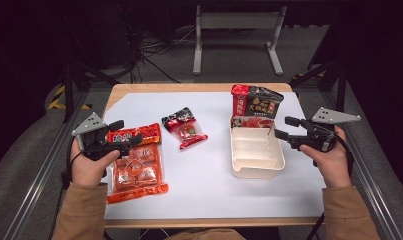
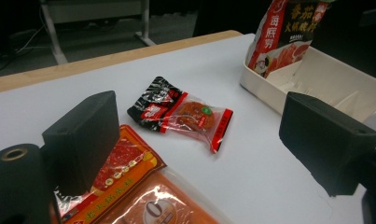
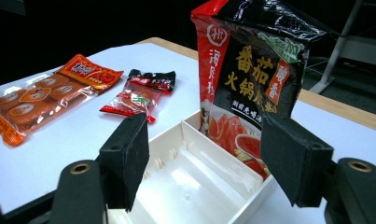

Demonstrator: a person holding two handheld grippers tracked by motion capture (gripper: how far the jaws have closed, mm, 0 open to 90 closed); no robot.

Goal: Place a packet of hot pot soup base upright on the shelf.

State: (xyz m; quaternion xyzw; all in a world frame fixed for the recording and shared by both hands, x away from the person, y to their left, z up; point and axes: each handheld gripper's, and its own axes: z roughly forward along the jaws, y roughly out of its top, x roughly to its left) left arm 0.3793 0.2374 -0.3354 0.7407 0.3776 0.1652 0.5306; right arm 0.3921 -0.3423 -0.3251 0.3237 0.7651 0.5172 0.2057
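Observation:
My left gripper (image 1: 126, 131) (image 2: 204, 135) is open at the table's left, its jaws wide apart over the top end of a large orange snack packet (image 1: 136, 165) (image 2: 139, 196) (image 3: 41, 100) that lies flat. A small red and black packet (image 1: 185, 127) (image 2: 185, 112) (image 3: 141, 95) lies mid-table. My right gripper (image 1: 284, 127) (image 3: 213, 158) is open and holds nothing, just right of a white divided tray (image 1: 256, 165) (image 2: 325, 79) (image 3: 195, 182). A red and black pouch (image 1: 254, 106) (image 2: 288, 32) (image 3: 251, 70) stands upright in the tray's far compartment.
A white sheet (image 1: 209, 185) covers the wooden table (image 1: 189, 88). Metal frame rails (image 1: 44, 165) run along both sides of it. A grey stand (image 1: 236, 30) and cables are on the floor beyond the far edge.

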